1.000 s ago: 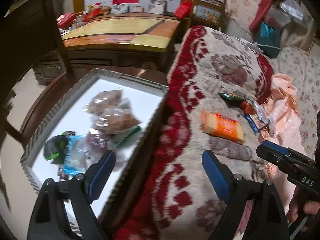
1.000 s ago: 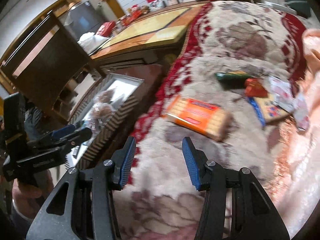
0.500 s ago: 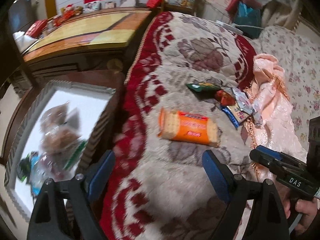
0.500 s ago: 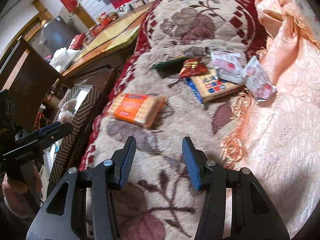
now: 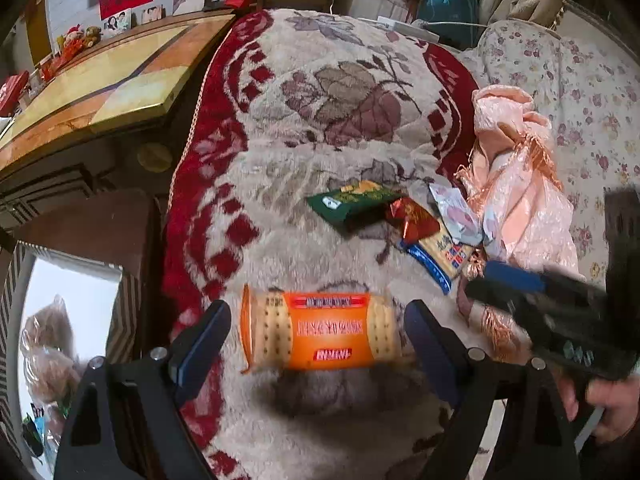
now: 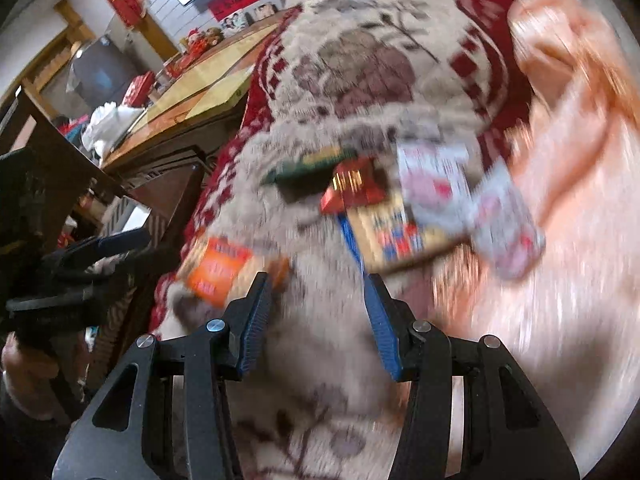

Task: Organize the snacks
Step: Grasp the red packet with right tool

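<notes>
An orange cracker pack lies on the plush red-and-cream blanket. My left gripper hangs open over it, a blue pad off each end and not touching. Further back lie a green packet, a red packet, a blue-edged yellow packet and white sachets. My right gripper is open above bare blanket, just short of the yellow packet, with the red packet, green packet and orange pack in a blurred view. The right gripper also shows at the right of the left wrist view.
A white tray with bagged snacks sits on a dark wooden stand at the lower left. A crumpled pink cloth lies right of the packets. A low yellow-topped table stands behind. A hand holds the right gripper.
Both grippers swung right, away from the tray and onto the blanket. The left one now straddles the orange pack. The right one has closed in on the pile of small packets.
</notes>
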Motion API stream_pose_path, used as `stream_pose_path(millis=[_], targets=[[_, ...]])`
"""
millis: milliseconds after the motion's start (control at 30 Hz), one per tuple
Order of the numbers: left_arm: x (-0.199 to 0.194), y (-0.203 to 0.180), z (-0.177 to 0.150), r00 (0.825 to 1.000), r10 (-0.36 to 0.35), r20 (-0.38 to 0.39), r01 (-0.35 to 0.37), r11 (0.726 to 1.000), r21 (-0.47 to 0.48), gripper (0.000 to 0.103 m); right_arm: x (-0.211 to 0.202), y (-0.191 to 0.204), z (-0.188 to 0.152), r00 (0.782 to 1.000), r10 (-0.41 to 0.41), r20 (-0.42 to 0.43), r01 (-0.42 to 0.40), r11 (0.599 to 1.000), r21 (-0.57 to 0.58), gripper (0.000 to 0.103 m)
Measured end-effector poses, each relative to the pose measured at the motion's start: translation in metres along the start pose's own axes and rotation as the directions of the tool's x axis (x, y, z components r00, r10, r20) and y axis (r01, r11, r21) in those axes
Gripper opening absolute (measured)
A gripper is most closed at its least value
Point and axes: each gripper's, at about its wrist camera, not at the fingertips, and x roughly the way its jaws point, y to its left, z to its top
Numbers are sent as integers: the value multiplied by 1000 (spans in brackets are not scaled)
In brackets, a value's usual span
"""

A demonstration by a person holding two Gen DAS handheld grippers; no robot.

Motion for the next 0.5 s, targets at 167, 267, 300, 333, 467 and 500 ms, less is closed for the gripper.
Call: stream_pose_path(millis=[167, 267, 300, 333, 467, 500], targets=[[3, 10, 2, 1000, 8, -10, -8, 1000, -6, 90, 35, 5, 49, 996, -56, -65, 51, 996, -78, 48], [6, 17, 2, 1000, 10, -18, -10, 1000, -14, 90, 55, 6, 68, 990, -82, -114, 70, 991, -111, 48], [7, 19, 2, 1000, 12, -20, -12, 1000, -16, 90, 61, 6, 72, 989, -86, -125, 71, 991, -115, 48], [8, 21, 3, 1000, 15, -20, -15, 1000, -18, 90, 68, 5, 76, 985, -96, -145, 78, 989, -122, 48], [13, 23, 8, 1000, 17, -25, -18, 1000, -17, 90, 95, 0, 81, 966, -149, -213, 116, 980, -160, 40], [15, 23, 10, 1000, 18, -25, -18, 1000, -13, 90, 98, -1, 79, 963, -153, -222, 116, 978, -171, 37]])
